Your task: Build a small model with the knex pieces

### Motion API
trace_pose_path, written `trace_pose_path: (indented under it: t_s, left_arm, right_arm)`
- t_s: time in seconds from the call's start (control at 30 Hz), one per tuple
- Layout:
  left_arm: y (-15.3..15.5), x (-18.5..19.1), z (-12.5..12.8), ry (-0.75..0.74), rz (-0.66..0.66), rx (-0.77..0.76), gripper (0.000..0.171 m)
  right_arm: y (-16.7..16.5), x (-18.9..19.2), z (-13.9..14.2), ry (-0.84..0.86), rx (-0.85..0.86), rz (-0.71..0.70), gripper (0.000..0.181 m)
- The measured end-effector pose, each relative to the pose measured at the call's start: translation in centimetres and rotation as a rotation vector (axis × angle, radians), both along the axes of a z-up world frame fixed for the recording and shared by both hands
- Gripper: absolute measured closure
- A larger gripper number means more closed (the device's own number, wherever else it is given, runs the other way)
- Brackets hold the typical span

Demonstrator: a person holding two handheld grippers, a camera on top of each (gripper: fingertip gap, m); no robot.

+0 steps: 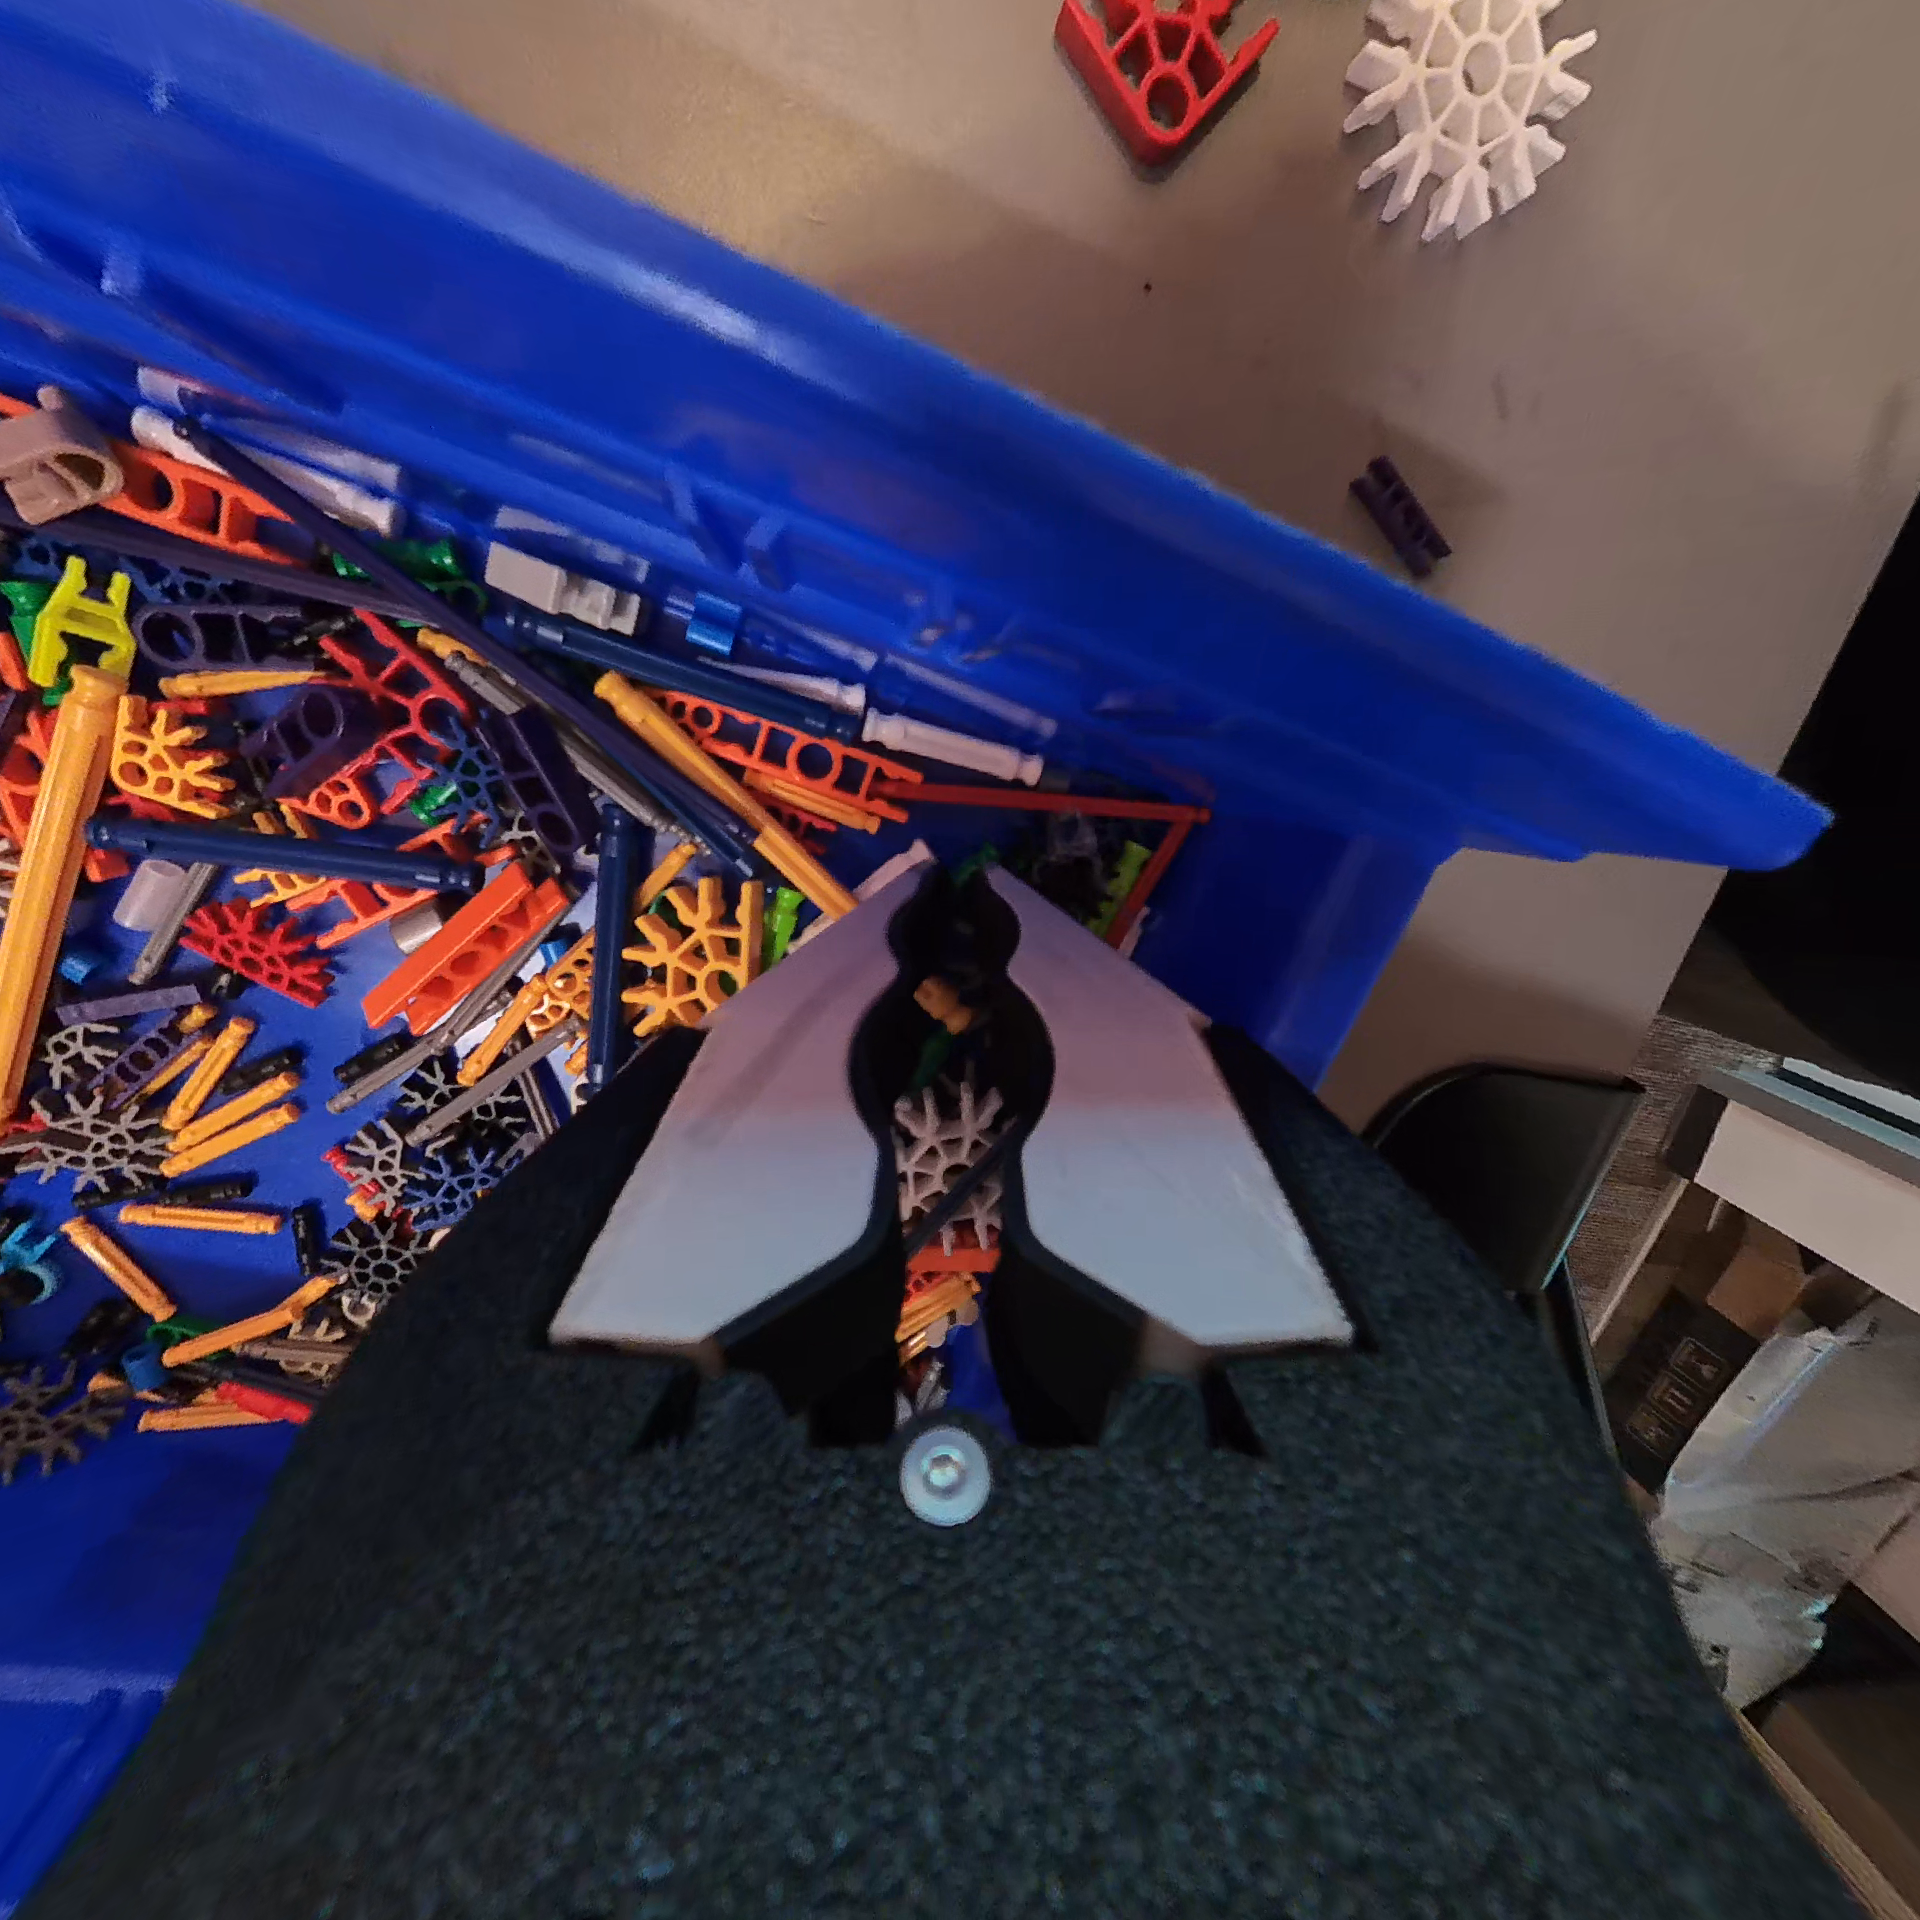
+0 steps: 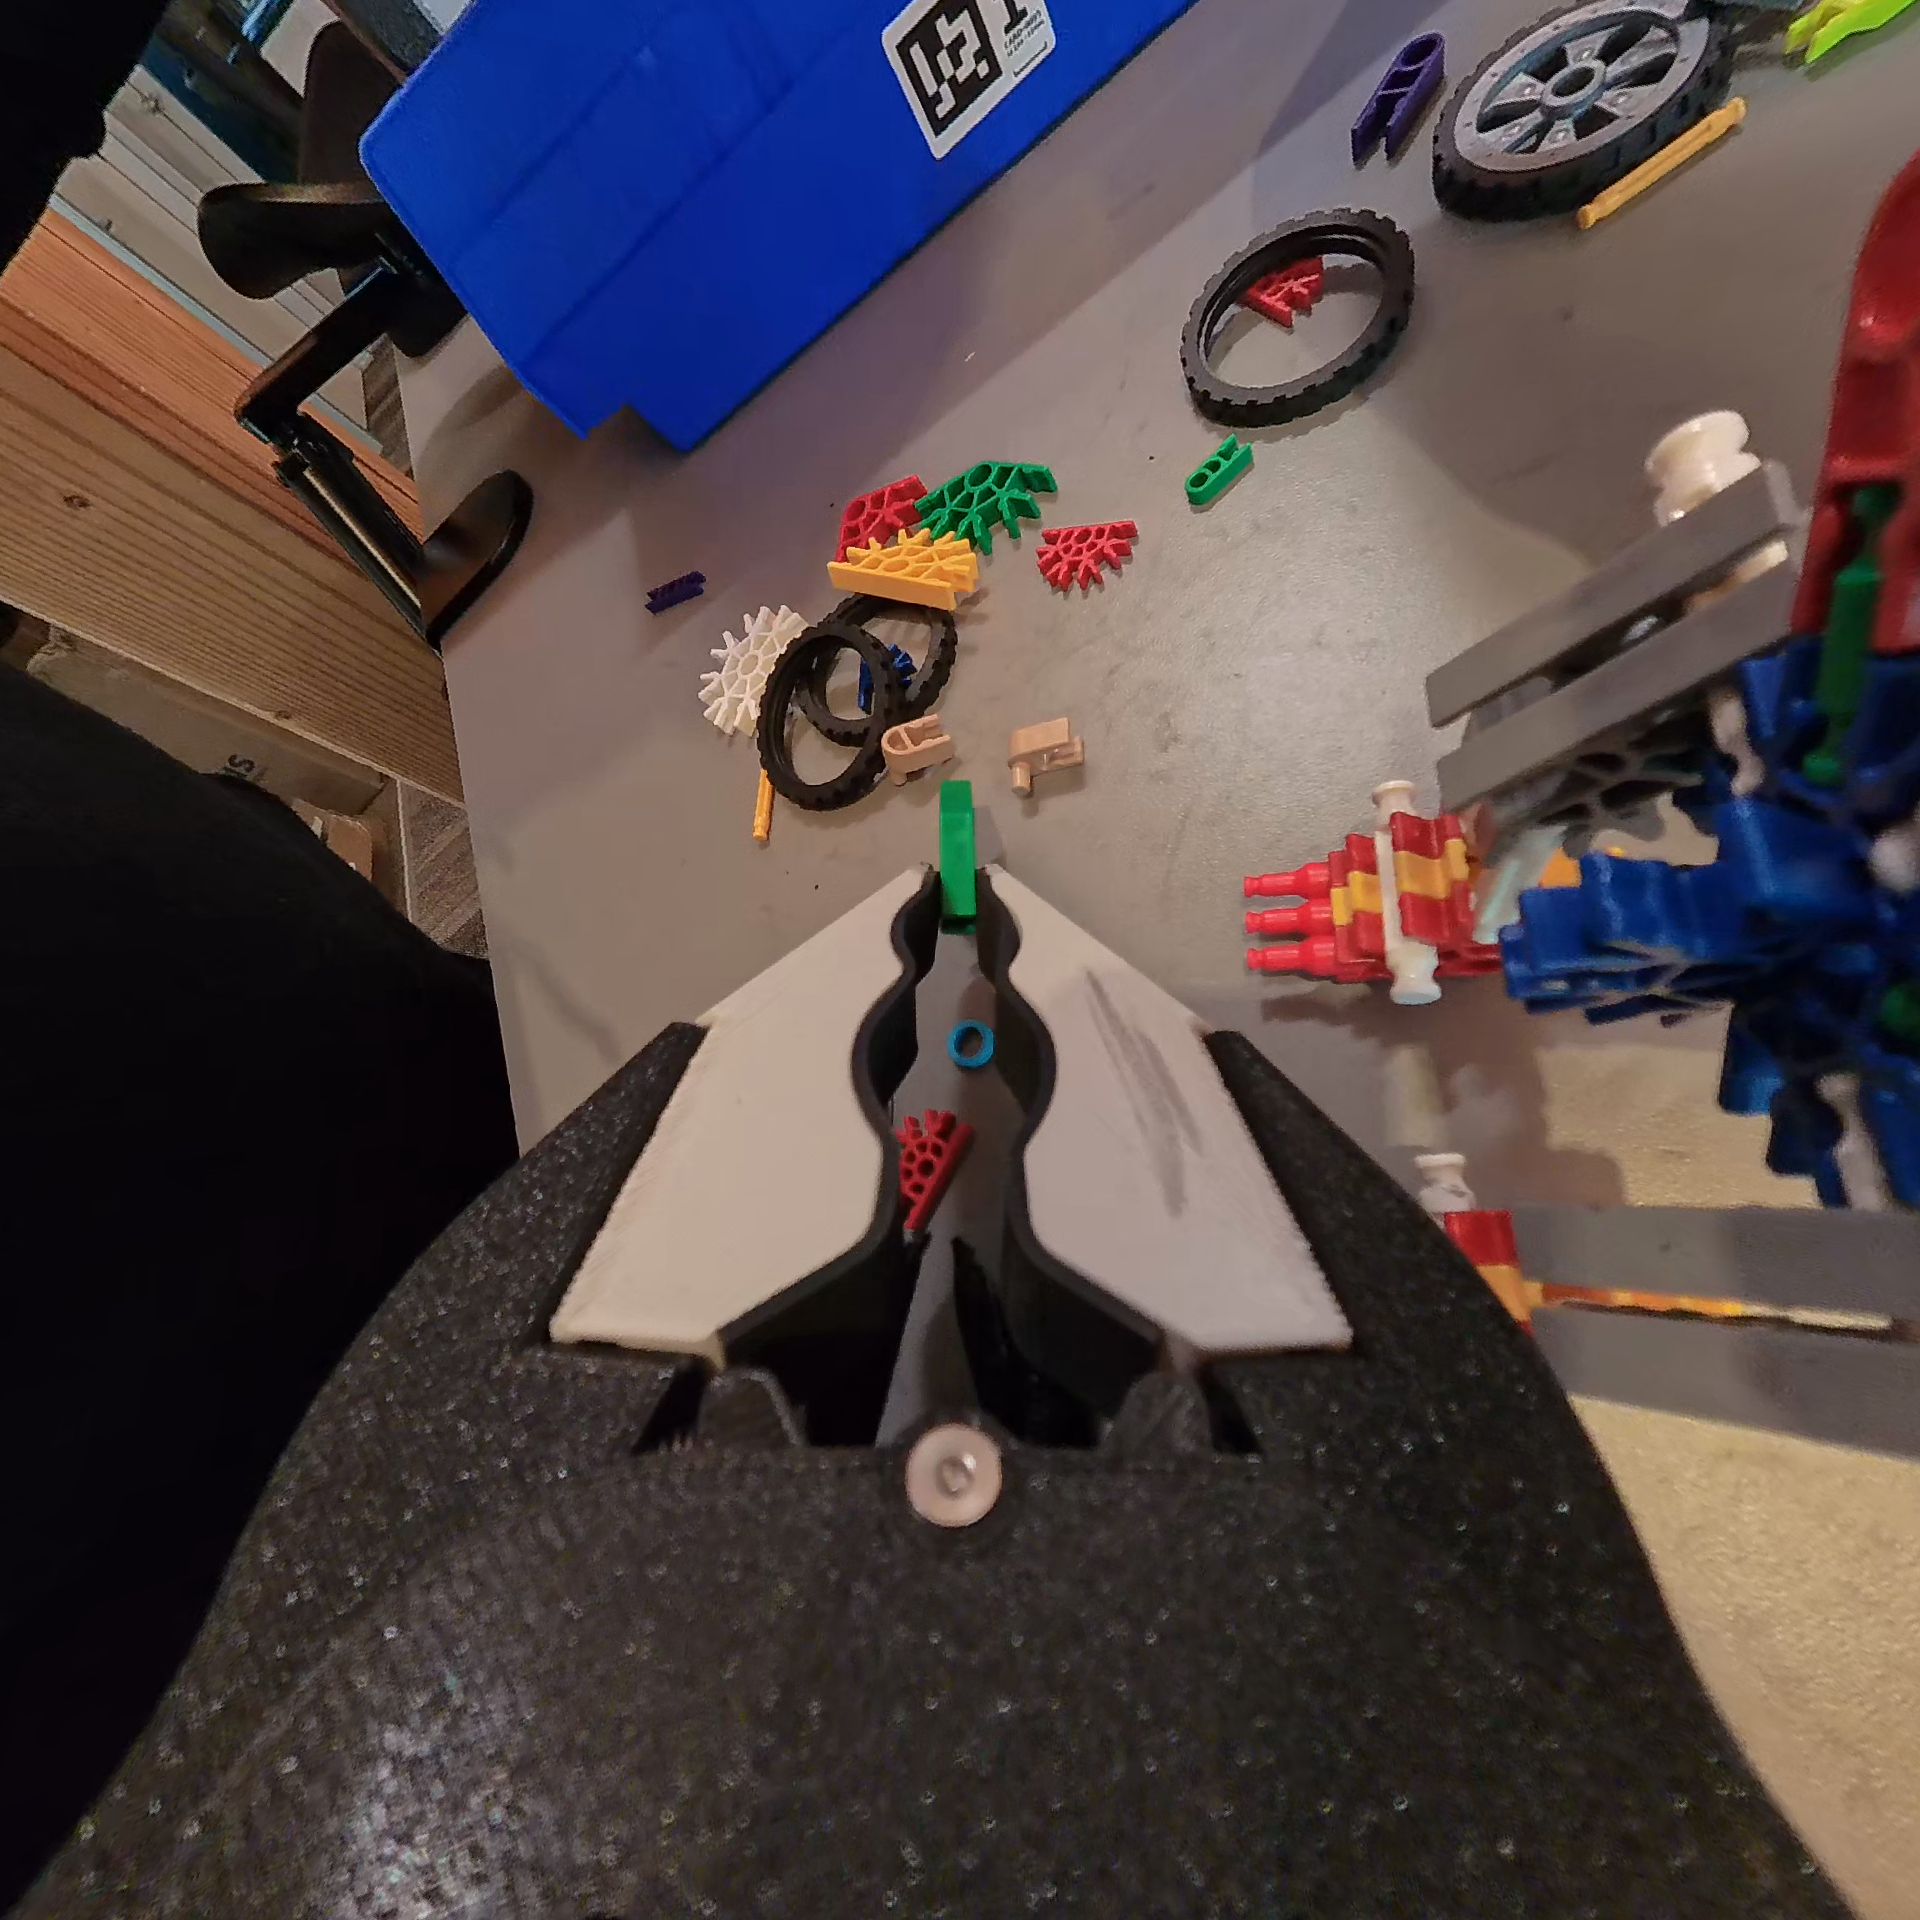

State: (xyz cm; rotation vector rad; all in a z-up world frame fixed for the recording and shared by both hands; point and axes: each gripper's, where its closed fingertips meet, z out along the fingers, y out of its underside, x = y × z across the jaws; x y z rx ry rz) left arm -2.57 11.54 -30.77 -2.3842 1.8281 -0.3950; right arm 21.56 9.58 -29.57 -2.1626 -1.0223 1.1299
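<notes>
My left gripper (image 1: 958,878) hangs over the near right corner of a blue bin (image 1: 935,499) full of mixed plastic construction rods and connectors. Its fingertips are closed together. A small green bit (image 1: 977,860) shows just past the tips, and I cannot tell whether it is pinched. A yellow snowflake connector (image 1: 694,956) lies just left of the fingers. My right gripper (image 2: 958,883) is shut on a small green connector piece (image 2: 956,847), which sticks out forward above the grey table (image 2: 1195,665). Two tan clips (image 2: 1044,756) lie just beyond it.
On the table are black tyre rings (image 2: 831,717), a white snowflake connector (image 2: 743,665), red, green and yellow connectors (image 2: 935,530), a larger tyre ring (image 2: 1299,317), a wheel (image 2: 1579,99), and a red, blue and grey built model (image 2: 1714,883) at the right. A blue ring (image 2: 968,1042) lies under the jaws. One gripper's finger ends stand about 25 cm off the other's. Between my right fingertips and the wheel (image 2: 1579,99) there is roughly 20 cm.
</notes>
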Motion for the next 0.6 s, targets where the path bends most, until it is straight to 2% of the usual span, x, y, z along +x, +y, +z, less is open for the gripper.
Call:
trace_pose_path:
  t_s: [0.2,0.27,0.4,0.6]
  left_arm:
    - [0.0,-0.6,-0.2,0.027,0.013,0.019,0.165]
    - [0.9,-1.2,-0.5,0.073,0.033,0.065,0.167]
    - [0.6,-0.1,-0.2,0.001,0.050,0.044,0.168]
    - [0.6,-0.4,-0.4,0.009,0.065,0.056,0.168]
  right_arm:
    - [0.0,0.0,0.0,-0.001,0.003,0.000,0.175]
    - [0.0,0.0,0.0,-0.001,0.003,-0.001,0.175]
    - [0.0,0.0,0.0,-0.001,0.007,0.000,0.175]
    - [0.0,0.0,0.1,0.001,0.011,0.000,0.176]
